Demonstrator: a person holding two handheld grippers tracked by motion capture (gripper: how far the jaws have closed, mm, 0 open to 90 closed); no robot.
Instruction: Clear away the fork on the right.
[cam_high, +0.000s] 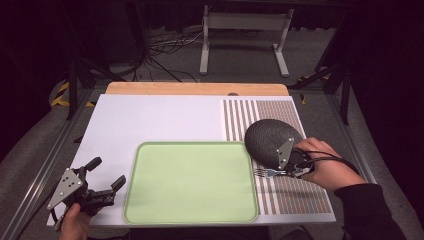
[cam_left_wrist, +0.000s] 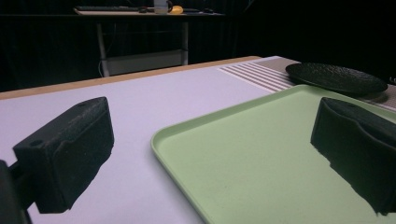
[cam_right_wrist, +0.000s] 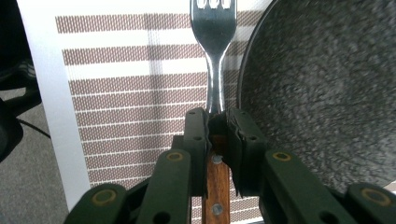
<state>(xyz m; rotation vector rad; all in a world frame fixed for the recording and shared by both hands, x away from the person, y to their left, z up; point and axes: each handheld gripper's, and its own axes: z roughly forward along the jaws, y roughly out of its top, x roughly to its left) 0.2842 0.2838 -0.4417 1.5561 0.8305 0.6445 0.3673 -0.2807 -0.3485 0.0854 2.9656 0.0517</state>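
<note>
A fork with a wooden handle and steel tines is held over the striped placemat, just right of the green tray. My right gripper is shut on the fork's handle. A black textured plate lies on the placemat right beside the fork. My left gripper is open and holds nothing, low at the table's front left, with the tray's near corner between its jaws.
The white table top stretches behind the tray, with a wooden strip at its far edge. Beyond it stand a metal frame and cables on the floor. Aluminium rails run along both sides of the table.
</note>
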